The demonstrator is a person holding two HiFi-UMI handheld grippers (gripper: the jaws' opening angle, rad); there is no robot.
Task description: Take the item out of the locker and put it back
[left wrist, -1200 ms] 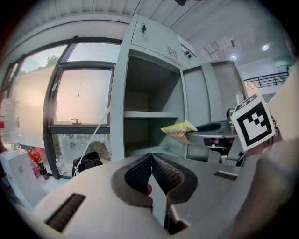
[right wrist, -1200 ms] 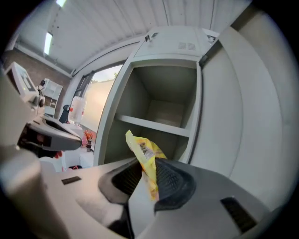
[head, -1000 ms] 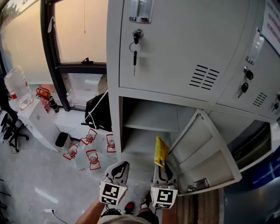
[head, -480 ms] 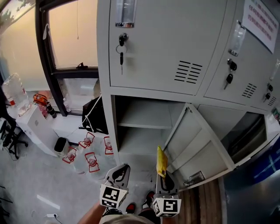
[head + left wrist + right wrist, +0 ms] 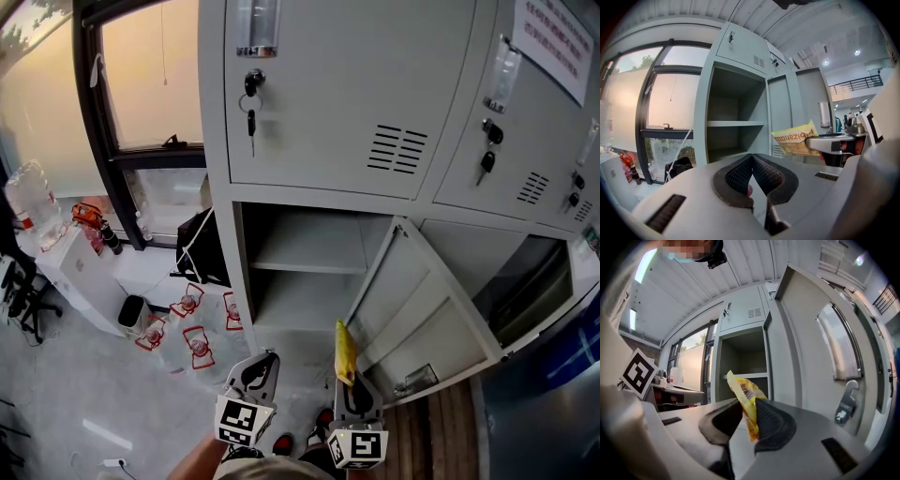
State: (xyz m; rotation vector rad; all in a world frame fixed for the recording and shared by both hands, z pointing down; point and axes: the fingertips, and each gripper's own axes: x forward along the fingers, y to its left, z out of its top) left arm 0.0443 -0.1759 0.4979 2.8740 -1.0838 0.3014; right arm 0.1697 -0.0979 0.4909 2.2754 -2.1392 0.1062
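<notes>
Grey locker (image 5: 309, 239) open ahead, and my right claw (image 5: 349, 382) pinches the yellow snack packet (image 5: 344, 347) upright just outside the doorway, left claw (image 5: 265, 360) closed on nothing.

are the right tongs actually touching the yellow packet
Touching. The right gripper view shows the yellow packet pinched between the two pads of the right tongs, which press on it from either side, with its top sticking up above them.
</notes>
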